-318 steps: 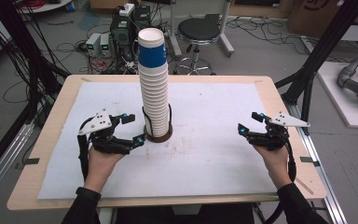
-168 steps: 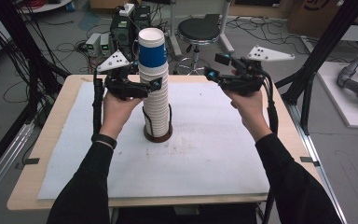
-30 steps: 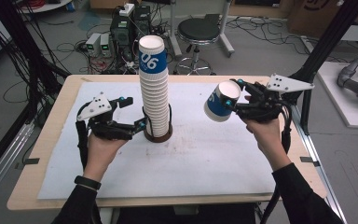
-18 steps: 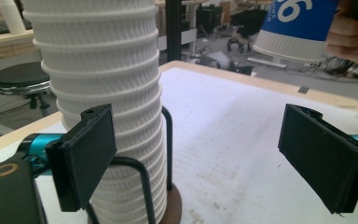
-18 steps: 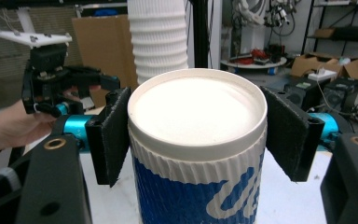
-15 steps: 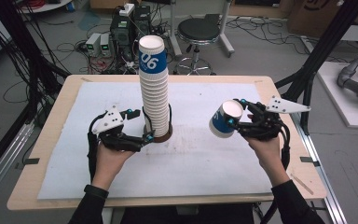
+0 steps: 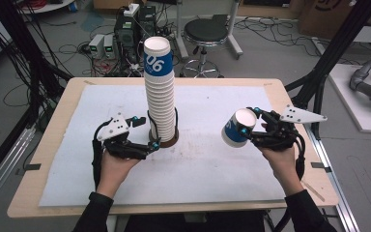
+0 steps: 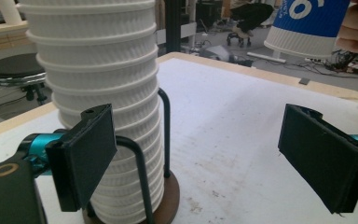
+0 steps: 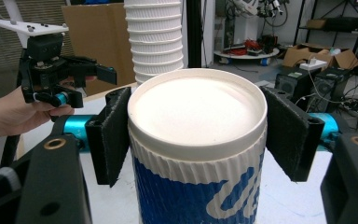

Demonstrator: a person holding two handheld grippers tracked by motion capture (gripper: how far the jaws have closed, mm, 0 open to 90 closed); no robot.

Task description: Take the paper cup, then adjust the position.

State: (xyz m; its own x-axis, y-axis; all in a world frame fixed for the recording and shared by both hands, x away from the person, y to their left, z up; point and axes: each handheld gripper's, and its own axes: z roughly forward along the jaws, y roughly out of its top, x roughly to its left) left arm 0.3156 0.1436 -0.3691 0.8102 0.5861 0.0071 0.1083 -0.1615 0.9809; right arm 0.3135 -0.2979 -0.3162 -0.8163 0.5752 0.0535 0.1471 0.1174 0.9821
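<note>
While my left hand-held gripper [image 7: 150,131] waits with jaws spread beside the tall stack of ribbed white paper cups [image 7: 159,92] on its stand, steadying it if needed, my right hand-held gripper [image 7: 249,125] clamps 1 blue-and-white paper cup [image 7: 236,128] above the bench [image 7: 290,183], clear for setting down.

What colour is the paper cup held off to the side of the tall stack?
The paper cup is white with a blue printed band and white lettering, clearest in the right gripper view.

tall cup stack [image 7: 160,92] mid-table, bare mat [image 7: 212,169] around

Cup stack [image 7: 159,92] on table [image 7: 212,169], centre-left
</note>
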